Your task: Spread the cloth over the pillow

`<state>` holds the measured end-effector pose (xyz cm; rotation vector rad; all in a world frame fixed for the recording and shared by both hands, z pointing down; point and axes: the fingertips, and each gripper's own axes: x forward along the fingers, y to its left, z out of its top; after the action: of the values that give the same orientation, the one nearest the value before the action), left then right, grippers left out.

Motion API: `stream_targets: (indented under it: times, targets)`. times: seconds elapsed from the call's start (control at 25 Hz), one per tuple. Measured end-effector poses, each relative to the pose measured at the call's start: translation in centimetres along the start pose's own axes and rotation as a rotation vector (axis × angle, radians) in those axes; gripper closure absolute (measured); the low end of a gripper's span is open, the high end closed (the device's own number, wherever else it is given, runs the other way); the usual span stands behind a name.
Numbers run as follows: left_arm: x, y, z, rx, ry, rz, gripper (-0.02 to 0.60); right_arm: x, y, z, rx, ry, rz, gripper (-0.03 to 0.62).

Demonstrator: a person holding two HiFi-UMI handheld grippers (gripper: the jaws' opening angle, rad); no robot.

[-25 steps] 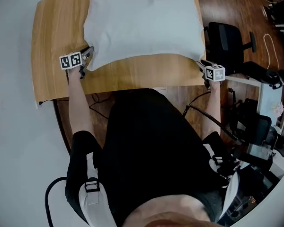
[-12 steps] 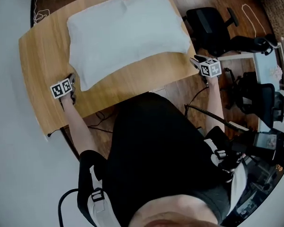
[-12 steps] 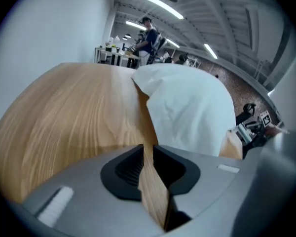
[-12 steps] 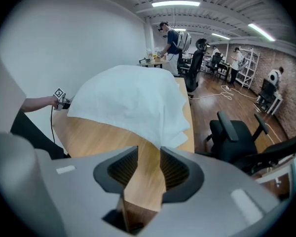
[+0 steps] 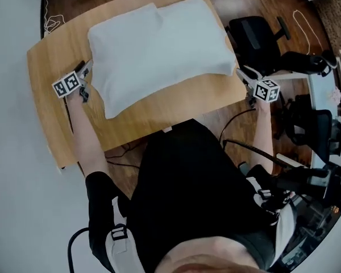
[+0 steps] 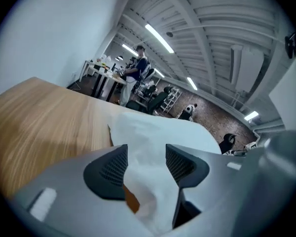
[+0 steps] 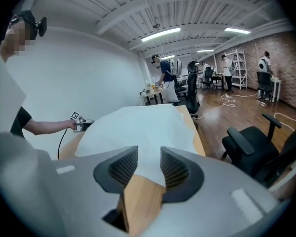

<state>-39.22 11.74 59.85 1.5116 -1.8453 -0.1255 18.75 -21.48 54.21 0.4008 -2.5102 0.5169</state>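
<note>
The left claw (image 6: 145, 157) is opening, with a crumpled fold of the cloth (image 5: 159, 50) between its pads and no longer pinched. The right claw (image 7: 149, 164) stands apart too. A flat corner of the cloth lies between its pads on the tabletop (image 5: 51, 124), and neither pad presses it.

The likeliest trouble is on the left. The bunched fold fills most of the gap and seems to brush one pad. If the claw draws back before it is fully clear, the ribbed pad could catch the fabric, drag it sideways and ruck that end up again. On the right, the corner sits close to the tabletop's edge. A careless pull there could slide it over the side and tug the whole sheet askew.

The cloth is white, thin and soft. It lies across the middle of the tabletop, swelling gently where the pillow must be beneath it. The pillow cannot be told apart from the covering, as everything there is white. Most of the surface looks smooth. The near edge runs slantwise, and there is a step in the outline at the far side.
</note>
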Motion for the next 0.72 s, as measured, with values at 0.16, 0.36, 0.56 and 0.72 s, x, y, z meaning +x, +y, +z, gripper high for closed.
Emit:
stream_targets:
  times: [0.16, 0.36, 0.56, 0.72]
  targets:
    - [3.9, 2.1, -1.7, 0.028, 0.198, 0.038, 0.542, 4.5, -0.3, 2.3, -0.033, 0.028, 0.036, 0.454]
    - [1.1, 6.6, 5.2, 0.034, 0.059, 0.150, 0.578, 8.0, -3.0, 4.5, -0.023, 0.036, 0.061, 0.454]
    - [7.6, 2.3, 5.5, -0.085, 0.154, -0.209, 0.250, 11.2, -2.8, 3.5, 0.007, 0.088, 0.104, 0.454]
    - [9.9, 2.3, 3.9, -0.081, 0.247, -0.181, 0.394, 12.9, -2.7, 3.0, -0.020, 0.132, 0.126, 0.454]
